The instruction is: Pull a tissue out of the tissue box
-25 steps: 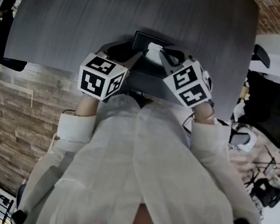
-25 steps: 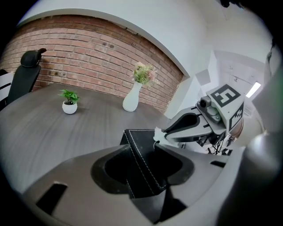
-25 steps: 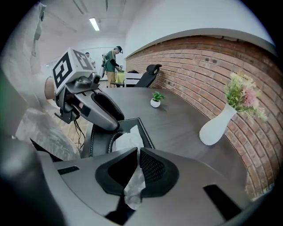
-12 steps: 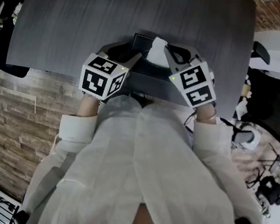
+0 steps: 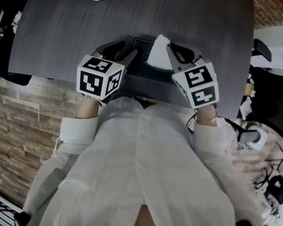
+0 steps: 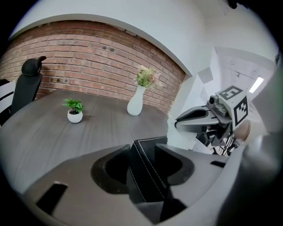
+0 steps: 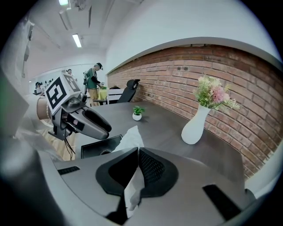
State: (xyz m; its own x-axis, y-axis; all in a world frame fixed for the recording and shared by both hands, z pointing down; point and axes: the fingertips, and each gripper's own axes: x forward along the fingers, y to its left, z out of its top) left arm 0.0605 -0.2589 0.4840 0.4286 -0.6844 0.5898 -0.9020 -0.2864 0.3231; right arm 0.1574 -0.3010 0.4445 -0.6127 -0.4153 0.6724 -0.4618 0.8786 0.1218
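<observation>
The right gripper (image 7: 135,152), its jaws having just been closing, pinched the tissue (image 7: 131,136), which rose above the tissue box (image 6: 148,170). The left gripper (image 6: 143,150) was clamped on the box's edge.

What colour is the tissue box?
The tissue box is black with pale stitching along its edges, clearest in the left gripper view.
</observation>
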